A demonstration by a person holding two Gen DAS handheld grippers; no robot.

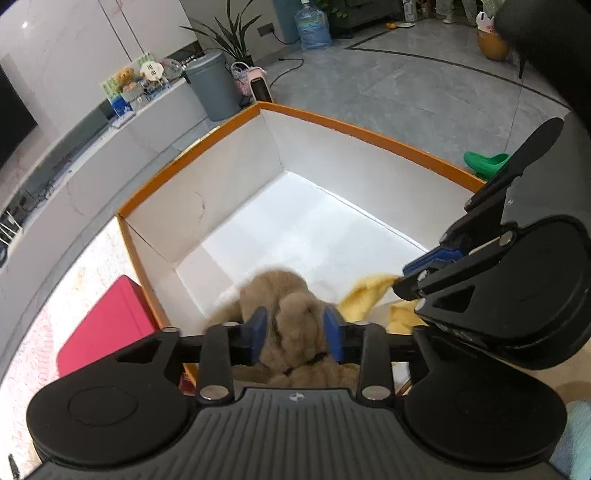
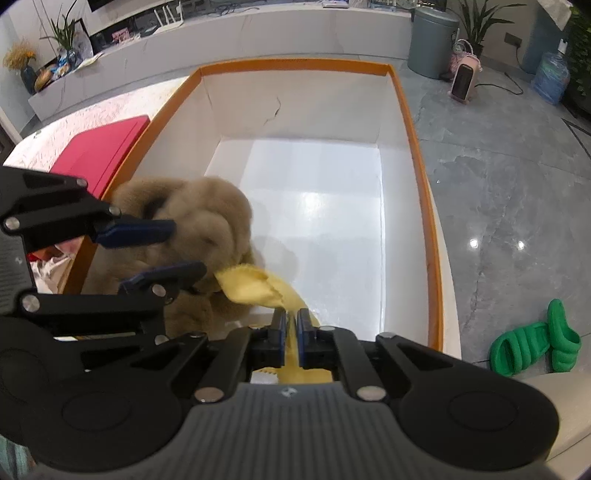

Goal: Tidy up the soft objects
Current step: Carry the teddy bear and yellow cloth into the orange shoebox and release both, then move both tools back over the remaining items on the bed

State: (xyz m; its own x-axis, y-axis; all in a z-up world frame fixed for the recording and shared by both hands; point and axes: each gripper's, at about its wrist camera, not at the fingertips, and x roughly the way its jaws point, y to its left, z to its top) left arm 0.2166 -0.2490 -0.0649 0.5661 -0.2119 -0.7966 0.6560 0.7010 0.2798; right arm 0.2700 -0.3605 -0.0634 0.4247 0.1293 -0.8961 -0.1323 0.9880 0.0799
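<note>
A brown plush toy [image 1: 291, 325] lies in the near corner of a white box with an orange rim [image 1: 369, 133]. My left gripper [image 1: 295, 330] straddles the toy. Its blue pads [image 1: 258, 328] stand apart on either side, and the fluffy fur between them looks unsqueezed. In the right wrist view the plush toy [image 2: 207, 218] leans against the box's [image 2: 295, 64] left wall, with the left gripper [image 2: 186, 245] around it. My right gripper [image 2: 292, 332] is shut on a yellow cloth [image 2: 258, 286] that drapes into the box beside the toy. The right gripper [image 1: 406, 277] and the yellow cloth [image 1: 365, 295] also show in the left wrist view.
A red flat object [image 2: 103, 147] lies on the speckled white tabletop [image 2: 55, 129] left of the box. Green slippers [image 2: 532, 343] sit on the grey floor to the right. A grey bin [image 2: 432, 37], a small heater [image 2: 463, 83] and a water bottle [image 1: 312, 29] stand beyond.
</note>
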